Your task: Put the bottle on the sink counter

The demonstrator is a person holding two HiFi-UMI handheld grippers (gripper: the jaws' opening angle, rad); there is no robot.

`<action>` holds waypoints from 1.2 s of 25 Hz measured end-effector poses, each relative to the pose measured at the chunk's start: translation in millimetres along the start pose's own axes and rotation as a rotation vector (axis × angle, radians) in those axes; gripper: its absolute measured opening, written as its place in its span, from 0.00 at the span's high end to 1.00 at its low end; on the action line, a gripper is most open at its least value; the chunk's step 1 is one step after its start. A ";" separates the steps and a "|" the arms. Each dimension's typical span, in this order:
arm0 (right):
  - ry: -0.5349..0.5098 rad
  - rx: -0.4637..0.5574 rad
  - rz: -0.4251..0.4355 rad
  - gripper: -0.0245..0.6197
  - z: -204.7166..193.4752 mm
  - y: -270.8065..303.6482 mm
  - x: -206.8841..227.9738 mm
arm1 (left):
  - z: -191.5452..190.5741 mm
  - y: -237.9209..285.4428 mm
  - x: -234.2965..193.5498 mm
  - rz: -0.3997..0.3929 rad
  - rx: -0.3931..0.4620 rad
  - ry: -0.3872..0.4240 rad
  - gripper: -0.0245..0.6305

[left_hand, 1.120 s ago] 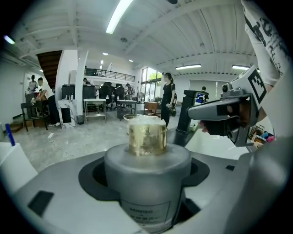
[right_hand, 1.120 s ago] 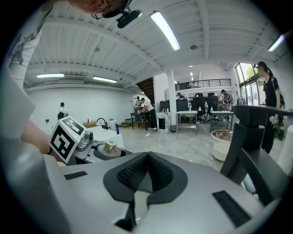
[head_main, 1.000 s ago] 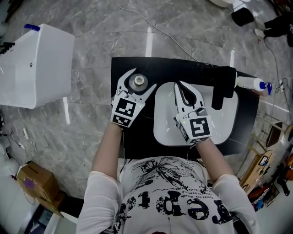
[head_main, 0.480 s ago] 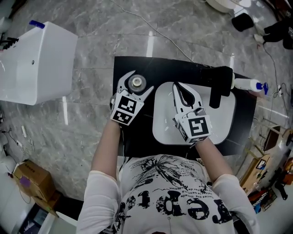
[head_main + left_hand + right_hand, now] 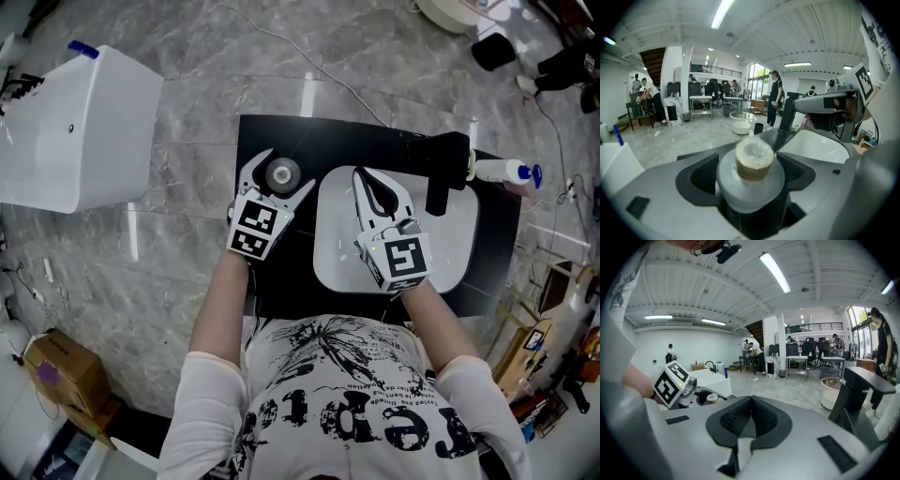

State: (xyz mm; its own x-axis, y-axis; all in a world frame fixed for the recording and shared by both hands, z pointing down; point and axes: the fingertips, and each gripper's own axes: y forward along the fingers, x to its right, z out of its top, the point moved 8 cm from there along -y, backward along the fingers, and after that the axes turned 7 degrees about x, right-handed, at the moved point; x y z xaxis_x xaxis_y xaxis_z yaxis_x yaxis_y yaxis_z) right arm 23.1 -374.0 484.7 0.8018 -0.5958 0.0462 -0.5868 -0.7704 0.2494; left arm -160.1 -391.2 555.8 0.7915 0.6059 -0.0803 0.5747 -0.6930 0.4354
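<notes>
Seen from above in the head view, the bottle [image 5: 281, 174] is a round grey shape with a pale cap, upright over the left part of the black sink counter [image 5: 281, 281]. My left gripper [image 5: 284, 169] is shut on the bottle, one jaw on each side. In the left gripper view the bottle [image 5: 753, 159] fills the space between the dark pads [image 5: 704, 176]. My right gripper [image 5: 364, 178] is shut and empty above the white basin [image 5: 450, 253]. Its pads [image 5: 766, 420] meet with nothing between them. Whether the bottle's base touches the counter is hidden.
A black faucet [image 5: 441, 173] stands at the basin's far right, with a white spray bottle [image 5: 506, 171] beyond it. A white box [image 5: 80, 131] sits on the marble floor at left, and a cardboard box [image 5: 61, 370] lies lower left. People and desks stand far off.
Both grippers hold almost the same places over the counter and basin. Only the head view has drifted slightly.
</notes>
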 end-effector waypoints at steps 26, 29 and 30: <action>-0.091 0.253 0.041 0.94 127.9 -154.5 -26.4 | 181.3 -187.7 126.2 0.067 0.499 0.168 0.94; -0.072 0.263 0.053 0.94 129.1 -170.5 -28.6 | 178.9 -189.1 134.6 0.084 0.487 0.183 0.94; -0.078 0.270 0.055 0.94 129.6 -175.4 -28.8 | 177.9 -188.3 136.6 0.091 0.489 0.178 0.94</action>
State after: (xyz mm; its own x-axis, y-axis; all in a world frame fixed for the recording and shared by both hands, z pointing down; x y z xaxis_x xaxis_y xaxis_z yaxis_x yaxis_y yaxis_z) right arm 88.2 -251.1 314.3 0.7631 -0.6458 -0.0245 -0.6463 -0.7629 -0.0185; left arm -123.2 -247.5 303.2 0.8195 0.5623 0.1107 0.5689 -0.8215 -0.0392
